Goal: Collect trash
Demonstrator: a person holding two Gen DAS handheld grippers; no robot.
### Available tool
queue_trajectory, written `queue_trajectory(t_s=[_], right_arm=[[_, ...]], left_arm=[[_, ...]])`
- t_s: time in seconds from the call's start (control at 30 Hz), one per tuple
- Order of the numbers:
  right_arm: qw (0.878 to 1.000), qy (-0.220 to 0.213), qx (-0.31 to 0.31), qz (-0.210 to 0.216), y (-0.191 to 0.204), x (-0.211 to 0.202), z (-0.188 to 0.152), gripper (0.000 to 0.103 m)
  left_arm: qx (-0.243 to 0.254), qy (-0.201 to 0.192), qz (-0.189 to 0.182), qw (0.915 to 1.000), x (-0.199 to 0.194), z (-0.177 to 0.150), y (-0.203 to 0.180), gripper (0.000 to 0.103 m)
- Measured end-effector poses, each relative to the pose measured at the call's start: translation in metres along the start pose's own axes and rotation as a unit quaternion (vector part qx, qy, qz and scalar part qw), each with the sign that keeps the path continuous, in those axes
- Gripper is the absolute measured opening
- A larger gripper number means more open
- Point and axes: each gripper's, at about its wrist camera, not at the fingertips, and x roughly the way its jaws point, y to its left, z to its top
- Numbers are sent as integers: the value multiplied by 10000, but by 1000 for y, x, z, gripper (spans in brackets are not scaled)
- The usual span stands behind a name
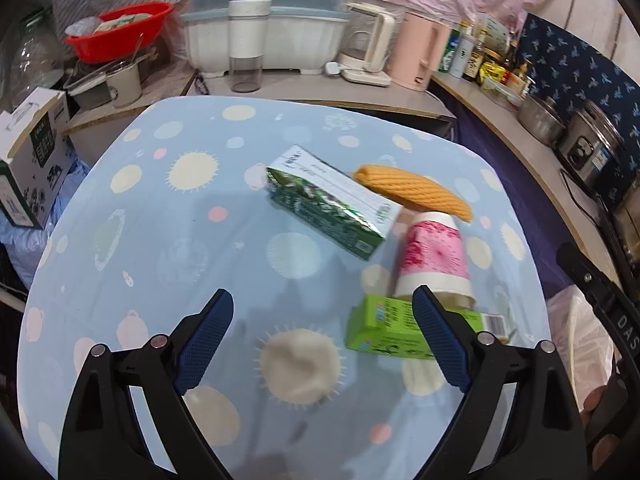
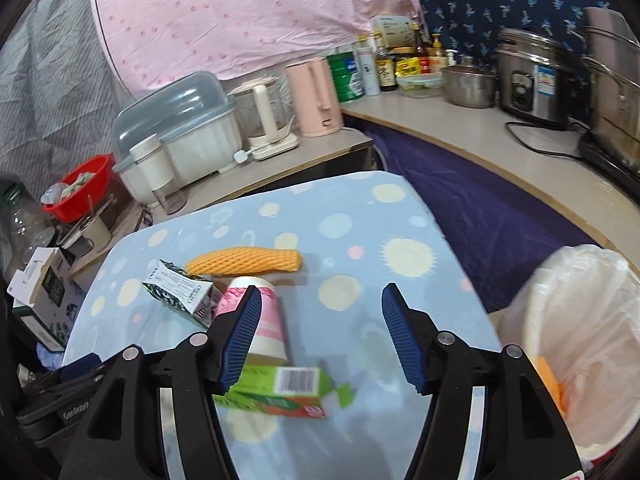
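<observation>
On the blue dotted table (image 1: 168,216) lie four pieces of trash. A dark green and white carton (image 1: 332,200) (image 2: 180,290) lies beside an orange foam net sleeve (image 1: 416,190) (image 2: 246,261). A pink flowered paper cup (image 1: 434,258) (image 2: 266,322) lies on its side, and a light green carton (image 1: 384,330) (image 2: 280,390) rests just in front of it. My left gripper (image 1: 322,338) is open above the bare cloth, its right finger over the light green carton. My right gripper (image 2: 320,336) is open with nothing between its fingers, its left finger over the cup.
A white-lined trash bin (image 2: 576,344) (image 1: 580,344) stands off the table's right edge with something orange inside. Counters behind hold a dish rack (image 1: 264,28), kettles, bottles, pots and a rice cooker (image 2: 532,76). A red basin (image 1: 120,36) and boxes (image 1: 32,160) sit left.
</observation>
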Motion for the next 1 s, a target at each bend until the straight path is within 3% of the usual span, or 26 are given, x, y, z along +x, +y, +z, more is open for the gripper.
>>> queue_trajectory(t_s=[0.43,0.7,0.73,0.8,0.87,0.9,1.0], right_arm=[[9982,498,-326,110,51,94,24,69],[9942,983,-397,163,59,140,26,68],[9936,1035,-431,164,60,144,25,64],[9918,1163,-498,184,63,150,22,38],[9900,1276,-567,214,66,155,20,20],[9895,1299,-601,219,67,156,19,14],[9888,1309,-692,171,69,157,18,13]], left_arm=[[-460,109,180,9987,32,23,54,87],[-499,111,131,9986,43,34,60,87],[-503,113,121,9986,44,34,60,87],[-525,117,96,9985,46,37,60,87],[-532,125,76,9985,49,38,60,87],[-534,132,68,9985,50,39,60,87],[-536,165,32,9984,54,40,58,87]])
